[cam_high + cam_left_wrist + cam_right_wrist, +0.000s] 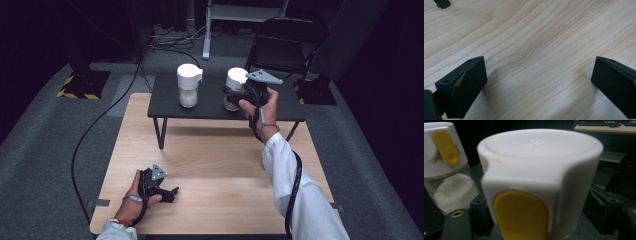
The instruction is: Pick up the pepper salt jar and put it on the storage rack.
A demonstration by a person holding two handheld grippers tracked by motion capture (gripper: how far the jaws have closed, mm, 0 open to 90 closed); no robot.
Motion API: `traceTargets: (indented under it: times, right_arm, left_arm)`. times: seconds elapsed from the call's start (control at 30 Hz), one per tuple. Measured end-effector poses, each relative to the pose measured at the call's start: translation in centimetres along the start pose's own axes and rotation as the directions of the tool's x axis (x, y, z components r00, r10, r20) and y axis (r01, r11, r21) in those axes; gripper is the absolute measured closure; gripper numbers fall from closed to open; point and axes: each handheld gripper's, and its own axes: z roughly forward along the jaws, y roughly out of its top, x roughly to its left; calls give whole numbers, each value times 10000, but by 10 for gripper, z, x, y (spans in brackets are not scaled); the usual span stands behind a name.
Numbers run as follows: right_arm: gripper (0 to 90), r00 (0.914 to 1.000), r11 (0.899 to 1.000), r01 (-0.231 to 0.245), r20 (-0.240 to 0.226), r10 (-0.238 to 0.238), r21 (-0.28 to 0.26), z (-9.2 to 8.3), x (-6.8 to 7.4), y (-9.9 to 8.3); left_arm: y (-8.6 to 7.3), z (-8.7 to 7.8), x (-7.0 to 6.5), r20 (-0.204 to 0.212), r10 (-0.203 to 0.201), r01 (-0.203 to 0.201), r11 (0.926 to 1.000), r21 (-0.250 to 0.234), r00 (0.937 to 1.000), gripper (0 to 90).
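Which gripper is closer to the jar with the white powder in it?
Right. The right gripper is up on the dark shelf, one jar away from the powder jar. The left gripper rests far down on the wooden table.

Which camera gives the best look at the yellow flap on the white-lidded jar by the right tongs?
The right gripper view: the white-lidded glass jar is close, its yellow oval flap facing the lens. The high view shows that jar small, flap unseen. The left gripper view looks at the light wooden tabletop.

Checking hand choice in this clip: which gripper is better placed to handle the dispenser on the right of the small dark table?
Right. The right gripper already has its jaws around that dispenser. The left gripper rests open on the wooden table, far from it.
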Motion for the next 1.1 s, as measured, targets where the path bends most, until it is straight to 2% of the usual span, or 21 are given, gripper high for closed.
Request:
traceTargets:
  times: [0.1, 0.17, 0.47, 0.73, 0.87, 1.1]
  right_arm:
    - [194, 10000, 10000, 57, 63, -57, 47, 1, 1, -1]
    - [143, 9998, 10000, 39, 197, -40, 45, 1, 3, -2]
    - [55, 9981, 9998, 145, 603, -154, 156, 6, 7, -4]
    - [24, 9984, 9989, 224, 517, -245, 402, 11, 8, -3]
    - [16, 9974, 9979, 477, 515, -499, 445, 10, 10, -3]
    - [11, 9929, 9956, 930, 738, -938, 141, 3, 16, -5]
  left_arm:
    - [0, 0, 0, 1, -8, 8, 10000, 2, 10000, 1]
    - [0, 0, 0, -1, -2, 2, 10000, -2, 10000, 1]
    - [0, 0, 0, -10, -3, 3, 10000, -1, 10000, 1]
    - [0, 0, 0, -9, -2, 2, 10000, -5, 10000, 1]
    - [0, 0, 0, -11, -8, 8, 10000, 4, 10000, 1]
    - [0, 0, 0, -8, 0, 0, 10000, 8, 10000, 1]
